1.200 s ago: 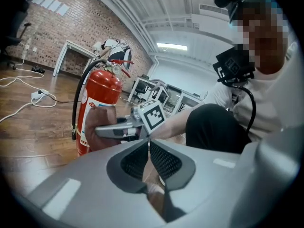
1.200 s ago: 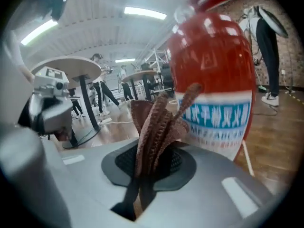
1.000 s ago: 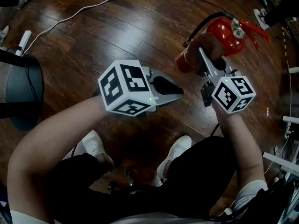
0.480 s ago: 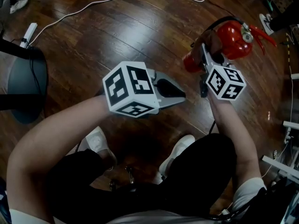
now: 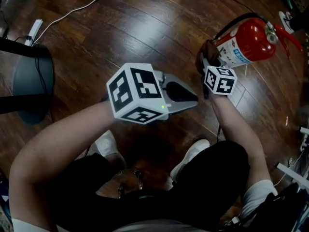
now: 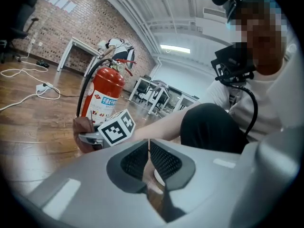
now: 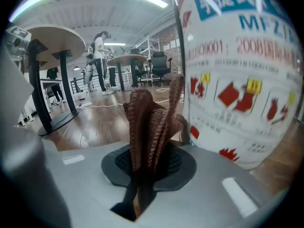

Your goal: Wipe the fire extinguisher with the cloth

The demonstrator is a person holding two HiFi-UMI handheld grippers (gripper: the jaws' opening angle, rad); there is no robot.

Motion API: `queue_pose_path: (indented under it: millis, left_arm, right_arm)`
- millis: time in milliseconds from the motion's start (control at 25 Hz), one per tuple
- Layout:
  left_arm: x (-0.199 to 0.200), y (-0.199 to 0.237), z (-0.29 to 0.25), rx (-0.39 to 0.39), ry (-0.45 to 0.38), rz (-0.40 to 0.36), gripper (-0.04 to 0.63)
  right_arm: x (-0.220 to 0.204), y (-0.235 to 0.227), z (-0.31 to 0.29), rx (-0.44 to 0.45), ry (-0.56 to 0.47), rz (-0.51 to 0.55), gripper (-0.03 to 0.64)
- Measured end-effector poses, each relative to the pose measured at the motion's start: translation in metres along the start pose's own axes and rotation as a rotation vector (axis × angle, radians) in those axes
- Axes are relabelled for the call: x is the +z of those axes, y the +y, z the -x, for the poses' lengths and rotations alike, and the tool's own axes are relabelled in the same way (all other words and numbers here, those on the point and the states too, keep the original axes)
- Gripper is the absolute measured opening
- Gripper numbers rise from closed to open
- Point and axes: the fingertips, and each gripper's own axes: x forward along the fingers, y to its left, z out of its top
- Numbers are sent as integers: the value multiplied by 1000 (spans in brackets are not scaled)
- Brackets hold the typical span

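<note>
As you wipe, R claw (image 5: 204, 61): clamped on cloth (image 7: 152, 122), beside fire extinguisher (image 5: 248, 42).
L claw (image 5: 194, 97): closed, empty, well apart.
Risk: hard push topples unbraced extinguisher.

red fire extinguisher (image 5: 246, 45) w/ white label (image 5: 235, 57) stands upright; brown knit cloth (image 7: 152, 127) bunched just beside it.

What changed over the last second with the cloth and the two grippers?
The right gripper, jaws clamped on the brown knitted cloth, slid down the red fire extinguisher from its upper part to near its base. Nothing was let go or newly taken hold of. Unchanged: the left gripper stays shut, empty, and apart from the extinguisher.
</note>
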Motion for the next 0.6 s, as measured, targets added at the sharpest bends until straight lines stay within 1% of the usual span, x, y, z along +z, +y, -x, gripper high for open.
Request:
queue_pose_path:
  millis: [200, 400, 600]
  left_arm:
    - [1, -5, -2, -22, -10, 14, 14]
    - [-5, -1, -3, -18, -5, 34, 14]
    - [-5, 1, -3, -16, -4, 41, 14]
  right_arm:
    - [-38, 2, -19, 30, 85, 10, 61]
    - [-69, -2, -31, 65, 149, -42, 61]
    - [-80, -4, -34, 111, 186, -118, 61]
